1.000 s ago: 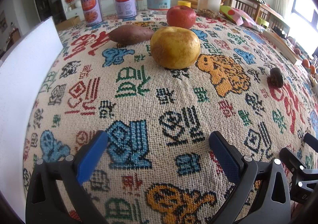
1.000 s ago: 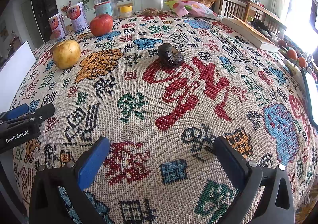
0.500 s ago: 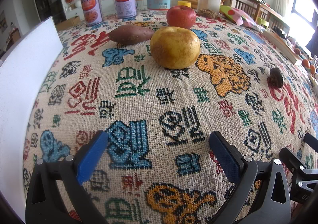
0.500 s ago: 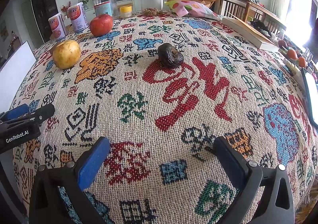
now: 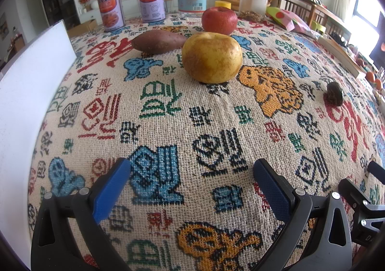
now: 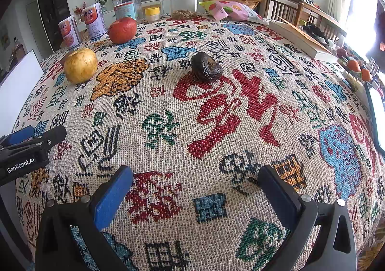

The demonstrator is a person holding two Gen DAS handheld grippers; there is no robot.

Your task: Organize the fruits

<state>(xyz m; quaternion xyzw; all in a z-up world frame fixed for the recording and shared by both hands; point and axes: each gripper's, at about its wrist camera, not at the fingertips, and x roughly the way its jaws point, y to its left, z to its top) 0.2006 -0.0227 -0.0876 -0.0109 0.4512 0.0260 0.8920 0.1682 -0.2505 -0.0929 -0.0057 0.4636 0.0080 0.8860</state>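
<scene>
Left wrist view — left claw [image 5: 191, 176] spread wide, empty, yellow pear [image 5: 211, 57] ahead on the bench [image 5: 168, 122]; right claw [image 6: 195, 182] spread too, wrinkled dark fruit [image 6: 206, 67] beyond it.

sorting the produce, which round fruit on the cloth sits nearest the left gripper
The yellow apple, straight ahead of the open left gripper. The red apple sits farther back behind it, and the dark wrinkled fruit lies off to the right.

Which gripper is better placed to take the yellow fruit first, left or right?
Left, probably. The left gripper is open and faces the yellow fruit directly. For the right gripper, also open, it lies far left.
</scene>
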